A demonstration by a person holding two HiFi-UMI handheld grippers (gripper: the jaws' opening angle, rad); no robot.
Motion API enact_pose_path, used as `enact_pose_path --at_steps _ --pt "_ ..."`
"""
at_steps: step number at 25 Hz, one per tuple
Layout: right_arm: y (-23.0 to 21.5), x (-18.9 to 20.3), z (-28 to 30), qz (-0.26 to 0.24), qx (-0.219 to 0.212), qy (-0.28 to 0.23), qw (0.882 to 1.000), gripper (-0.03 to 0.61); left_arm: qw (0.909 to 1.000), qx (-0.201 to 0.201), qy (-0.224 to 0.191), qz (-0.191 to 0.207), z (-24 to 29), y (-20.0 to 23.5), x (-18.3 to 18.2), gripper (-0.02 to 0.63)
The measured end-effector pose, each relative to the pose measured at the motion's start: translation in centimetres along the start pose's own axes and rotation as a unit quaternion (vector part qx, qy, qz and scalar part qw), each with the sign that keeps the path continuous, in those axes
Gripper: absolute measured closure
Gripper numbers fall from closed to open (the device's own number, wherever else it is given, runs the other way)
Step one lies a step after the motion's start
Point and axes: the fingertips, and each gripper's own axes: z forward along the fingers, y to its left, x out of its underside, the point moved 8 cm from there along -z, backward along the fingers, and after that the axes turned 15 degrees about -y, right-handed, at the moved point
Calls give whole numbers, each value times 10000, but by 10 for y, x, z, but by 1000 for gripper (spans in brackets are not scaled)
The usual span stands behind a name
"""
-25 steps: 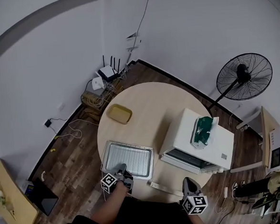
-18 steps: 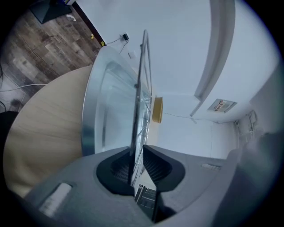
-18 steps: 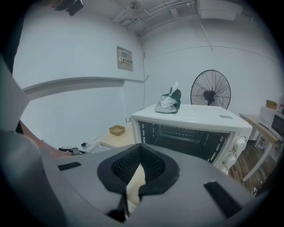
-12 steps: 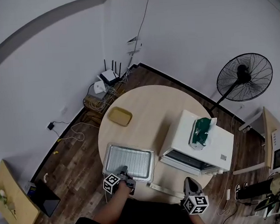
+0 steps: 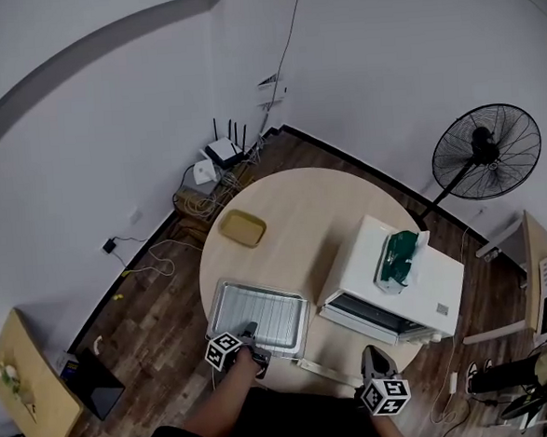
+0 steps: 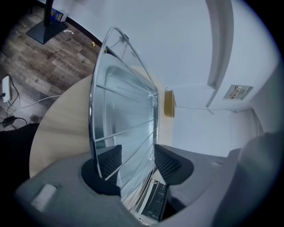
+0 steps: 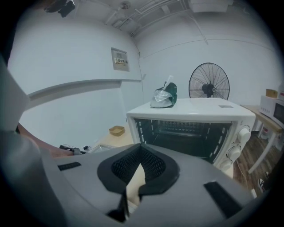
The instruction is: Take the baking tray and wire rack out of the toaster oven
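A silver baking tray (image 5: 261, 309) with the wire rack on it lies on the round wooden table (image 5: 300, 202), left of the white toaster oven (image 5: 379, 257). The oven's door hangs open and its cavity (image 7: 191, 128) looks dark. My left gripper (image 5: 243, 341) is at the tray's near edge. In the left gripper view its jaws are opening (image 6: 136, 162); the wire rack (image 6: 124, 133) and tray (image 6: 120, 97) run between the pads, which stand apart from them. My right gripper (image 5: 378, 383) hovers before the oven, shut (image 7: 141, 166), with nothing in it.
A small yellow dish (image 5: 242, 228) sits at the table's far left. A green and silver bag (image 5: 399, 255) lies on the oven's top. A standing fan (image 5: 486, 151) is behind the oven. Router and cables (image 5: 224, 151) lie on the floor by the wall.
The head view has shifted slightly. The left gripper stays at the tray's near edge, and the tray, rack and right gripper keep their places.
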Motion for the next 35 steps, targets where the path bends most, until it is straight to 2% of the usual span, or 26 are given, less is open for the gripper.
enact_pose_path --at_steps 3,9,15,18,23,27,31,35 --pt "1 4 1 55 -13 34 10000 588 9998 -175 -26 -3 -2 -2 -1 379" --pt "3 6 4 84 -53 30 9999 588 9978 -356 -455 -336 -9 -5 2 345" --pt "4 6 4 109 -50 56 9999 588 9930 129 -1064 -505 -19 -11 -6 342" --pt "5 5 6 93 -88 45 9999 588 9941 287 -1038 -84 -18 -18 -7 342" --pt "9 4 5 63 -137 46 9999 588 9898 261 -873 1092 -20 -30 -12 342" --pt "8 5 4 49 -165 47 9998 588 9804 30 -898 1753 -23 -30 -14 341" --pt "10 6 4 26 -178 45 9998 588 9715 -334 -1025 2111 -25 -24 -19 324" --pt "13 6 1 3 -192 68 9998 588 9541 -869 -1189 2608 -31 -14 -28 304"
